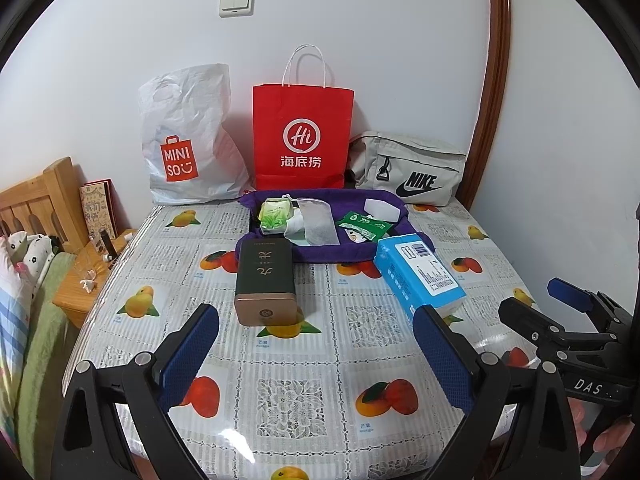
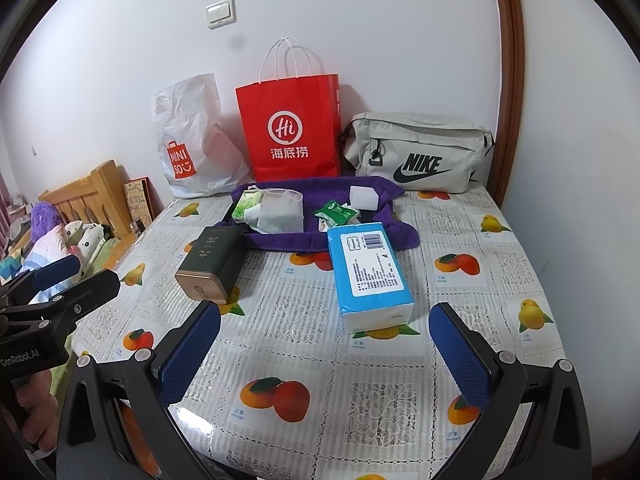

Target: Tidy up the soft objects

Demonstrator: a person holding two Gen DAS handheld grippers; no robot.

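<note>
My left gripper [image 1: 316, 356] and my right gripper [image 2: 324, 356] both hang over the fruit tablecloth [image 2: 360, 400] with jaws wide and nothing in them. The blue tissue pack [image 2: 370, 268] lies flat just past my right jaws at 12 o'clock, not touching them, and a dark tin [image 1: 266, 280] lies ahead of my left jaws. Farther back sits a purple tray [image 1: 320, 254] of small packets, then a red bag [image 1: 302, 136] by the wall.
</note>
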